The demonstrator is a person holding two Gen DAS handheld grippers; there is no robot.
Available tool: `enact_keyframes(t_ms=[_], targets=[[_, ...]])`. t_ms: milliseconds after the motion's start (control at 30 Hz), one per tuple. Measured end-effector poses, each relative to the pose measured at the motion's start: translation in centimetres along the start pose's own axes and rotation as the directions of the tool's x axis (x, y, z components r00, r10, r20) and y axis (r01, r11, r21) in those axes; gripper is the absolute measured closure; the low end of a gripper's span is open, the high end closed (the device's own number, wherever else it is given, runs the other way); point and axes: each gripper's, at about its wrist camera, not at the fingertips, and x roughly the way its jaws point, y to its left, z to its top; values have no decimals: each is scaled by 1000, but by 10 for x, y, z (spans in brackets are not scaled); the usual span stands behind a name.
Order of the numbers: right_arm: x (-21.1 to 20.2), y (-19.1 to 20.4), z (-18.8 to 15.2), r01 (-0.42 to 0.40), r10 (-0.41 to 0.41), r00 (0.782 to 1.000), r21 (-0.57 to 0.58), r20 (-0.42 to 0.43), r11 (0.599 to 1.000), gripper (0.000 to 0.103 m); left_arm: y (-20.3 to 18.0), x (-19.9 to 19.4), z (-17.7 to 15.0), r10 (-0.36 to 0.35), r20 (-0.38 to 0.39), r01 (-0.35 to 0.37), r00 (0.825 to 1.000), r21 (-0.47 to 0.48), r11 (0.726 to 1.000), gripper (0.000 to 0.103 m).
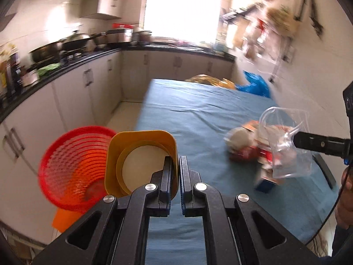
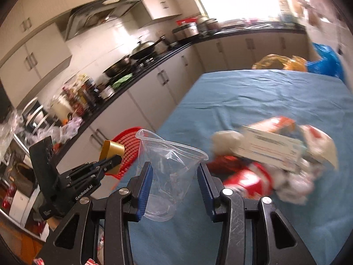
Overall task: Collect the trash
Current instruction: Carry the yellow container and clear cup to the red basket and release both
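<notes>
- closest in, the left gripper (image 1: 175, 165) has its jaws pressed together on the wall of a yellow cup (image 1: 141, 159), one finger inside the rim and one outside; the cup lies on its side with its mouth facing the camera and a pale round bottom showing inside.
- likewise near, the right gripper (image 2: 174, 176) is clamped on a clear plastic cup (image 2: 169, 167), its blue pads (image 2: 144, 185) pressing the two sides, the cup upright with its rim bent out of round.
- seen from the right wrist view, the left gripper (image 2: 110, 162) with the yellow cup (image 2: 111, 153) hangs to the left, in front of a red mesh basket (image 2: 129, 145).
- just behind the yellow cup in the left wrist view, the red mesh basket (image 1: 72, 165) stands beside the table edge, down at floor side, with an orange thing under it that is too blurred to name.
- further right, the clear plastic cup (image 1: 284, 141) shows held out over the table on the right gripper (image 1: 295, 140), with a hand (image 1: 346, 198) at the frame edge.
- beyond the cups, a pile of trash (image 2: 271, 154) lies on the blue tablecloth (image 2: 253, 97): a white printed carton, red and white wrappers, crumpled white paper, all blurred.
- at the far end of the table, a yellow crinkled bag (image 2: 280, 63) and a blue plastic bag (image 2: 326, 61) lie side by side.
- farthest off, a dark counter (image 1: 72, 64) with pans and bottles runs along white cabinets to a bright window (image 1: 181, 8).
</notes>
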Motion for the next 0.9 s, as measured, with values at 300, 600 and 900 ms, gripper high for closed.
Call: enact_keyframes(t_ms=[300, 600, 900], targets=[[99, 73, 33, -68, 59, 994, -94, -92, 993, 58, 88, 11, -1, 103, -24, -105, 994, -131, 986, 97], [184, 117, 48, -58, 37, 988, -137, -152, 989, 57, 123, 34, -13, 124, -62, -134, 990, -191, 972, 97], [196, 115, 55, -45, 26, 988, -124, -150, 991, 45, 136, 29, -16, 145, -34, -149, 989, -232, 961, 56]])
